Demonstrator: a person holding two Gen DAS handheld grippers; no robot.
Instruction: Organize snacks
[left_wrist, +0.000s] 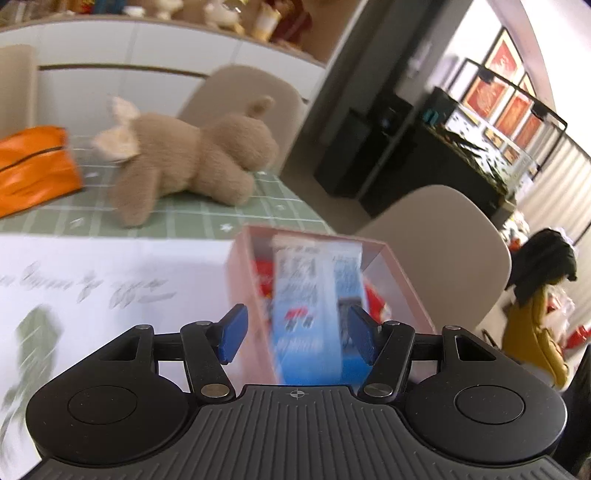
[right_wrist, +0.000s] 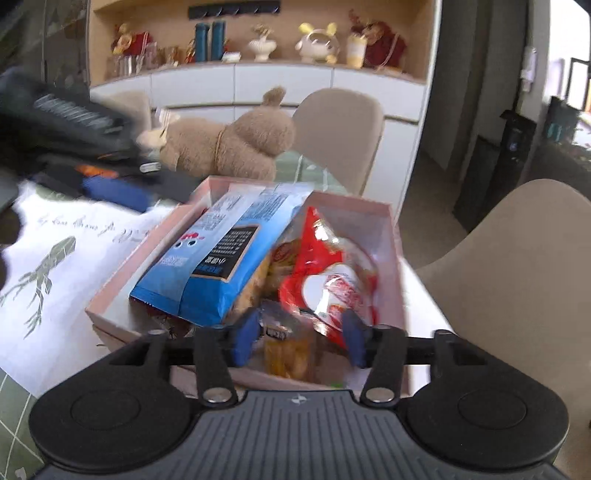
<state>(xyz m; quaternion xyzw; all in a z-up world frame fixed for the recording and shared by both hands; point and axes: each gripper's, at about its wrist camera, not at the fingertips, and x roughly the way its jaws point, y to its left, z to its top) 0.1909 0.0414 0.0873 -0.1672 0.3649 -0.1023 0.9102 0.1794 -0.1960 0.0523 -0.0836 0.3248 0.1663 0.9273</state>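
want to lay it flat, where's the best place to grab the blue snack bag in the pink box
Probably by its crimped bottom edge, the end nearest the right tongs. The blue snack bag lies tilted in the pink box, propped on other packets, so that thin flat seam sticks up clear. Come from above on the near side; its puffy middle looks too wide.

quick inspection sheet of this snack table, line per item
surface: green checked tablecloth under a white printed sheet
job's things: pink box holds blue bag, red bag, yellow packet
clutter: plush toy, orange pouch
grippers: left gripper open around the blue bag; right gripper open over the box
cables: nothing seen
surroundings: beige chairs, shelf of ornaments
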